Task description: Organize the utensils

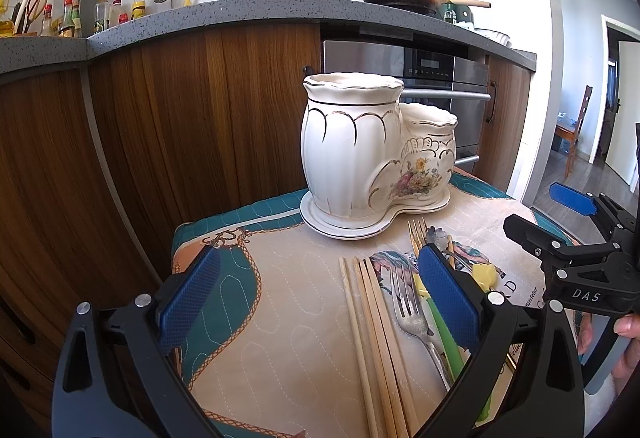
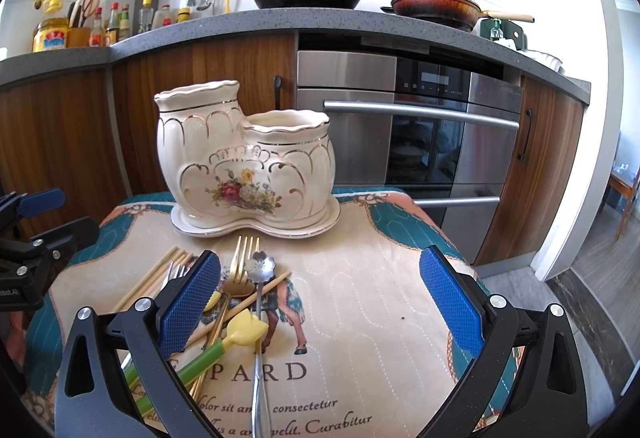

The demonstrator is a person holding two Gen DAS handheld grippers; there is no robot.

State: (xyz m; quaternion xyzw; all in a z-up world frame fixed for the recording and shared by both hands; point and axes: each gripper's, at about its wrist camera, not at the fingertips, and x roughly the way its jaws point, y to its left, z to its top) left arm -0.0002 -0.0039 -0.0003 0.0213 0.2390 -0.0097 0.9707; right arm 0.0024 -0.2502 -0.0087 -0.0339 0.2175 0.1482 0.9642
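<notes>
Ceramic holder [image 2: 244, 161] w/ two cups sits on its tray at the back of the cloth-covered tabletop [image 2: 360, 278]. Chopsticks [image 1: 372, 338], silver fork [image 1: 412, 318], gold fork [image 2: 238, 270], flower spoon [image 2: 260, 290] & green-handled pieces [image 2: 200, 358] lie loose in front. Left tool [image 1: 320, 302] and right tool [image 2: 320, 298] both gape wide, holding nothing, just above the pile.

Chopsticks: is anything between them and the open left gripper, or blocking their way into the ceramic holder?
Nothing visible. The chopsticks lie bare on the cloth between the left gripper's open fingers, and the ceramic holder behind them looks unobstructed; its inside is hidden.
</notes>
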